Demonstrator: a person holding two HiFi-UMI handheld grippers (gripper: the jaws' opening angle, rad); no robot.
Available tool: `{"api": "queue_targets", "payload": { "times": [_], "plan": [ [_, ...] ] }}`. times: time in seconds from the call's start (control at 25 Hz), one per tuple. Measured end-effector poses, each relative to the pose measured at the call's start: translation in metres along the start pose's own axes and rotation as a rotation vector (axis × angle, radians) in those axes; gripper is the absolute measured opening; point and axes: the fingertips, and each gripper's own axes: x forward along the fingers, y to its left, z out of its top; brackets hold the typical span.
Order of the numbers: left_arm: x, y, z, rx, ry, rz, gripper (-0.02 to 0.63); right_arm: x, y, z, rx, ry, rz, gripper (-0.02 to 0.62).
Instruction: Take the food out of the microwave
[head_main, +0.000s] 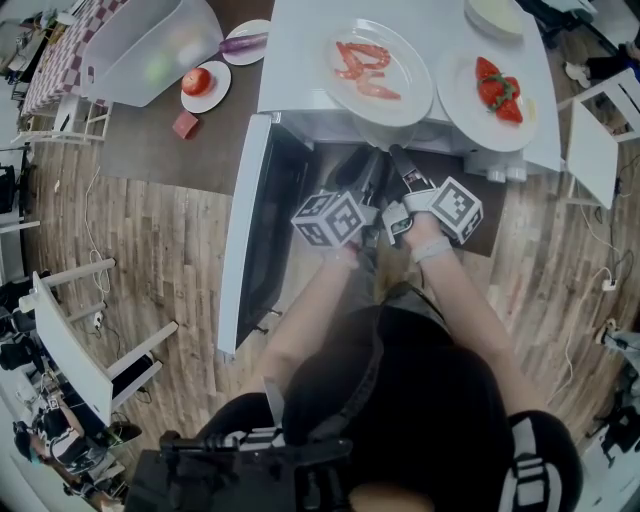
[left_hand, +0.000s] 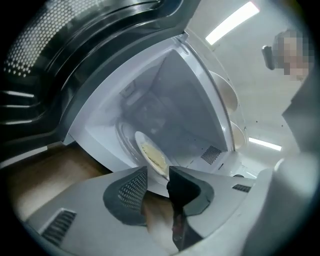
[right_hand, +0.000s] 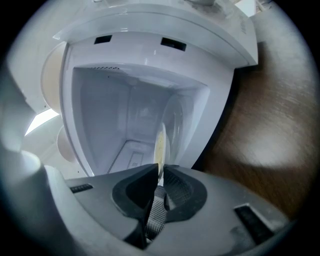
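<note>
A white plate (left_hand: 161, 171) with flat pale-yellow food (left_hand: 152, 156) lies inside the open white microwave (left_hand: 175, 105). My left gripper (left_hand: 158, 176) is open, and the plate's near rim sits at the gap between its tips without being pressed. In the right gripper view the plate (right_hand: 161, 142) shows edge-on, and my right gripper (right_hand: 160, 174) is shut on its rim. In the head view both marker cubes, left (head_main: 328, 218) and right (head_main: 455, 208), hang at the microwave's mouth, and the jaws reach inside under its top.
The microwave door (head_main: 245, 230) stands swung open to the left. On the microwave's top (head_main: 300, 60) sit a plate of red food (head_main: 375, 70) and a plate of strawberries (head_main: 497, 90). The brown table (head_main: 150, 150) holds a tomato plate (head_main: 203, 85) and a clear bin (head_main: 150, 45).
</note>
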Motion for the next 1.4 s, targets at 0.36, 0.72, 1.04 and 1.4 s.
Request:
{"api": "queue_targets", "payload": {
  "times": [0.36,0.72,1.04,1.4],
  "plan": [
    [0.002,0.0,-0.004,-0.172,-0.023,-0.063,0.112,-0.006,0.002,0.0,-0.028,0.018,0.019,0.031],
    [0.004,-0.001,-0.01,-0.25,-0.028,-0.097,0.066,-0.013,-0.002,-0.004,-0.043,0.044,0.013,0.035],
    [0.002,-0.008,-0.012,-0.28,-0.02,-0.129,0.052,-0.013,-0.008,0.001,-0.049,0.036,-0.029,0.064],
    [0.0,-0.011,-0.01,-0.296,-0.011,-0.164,0.048,-0.009,-0.009,0.001,0.021,0.013,-0.027,0.064]
  ]
}}
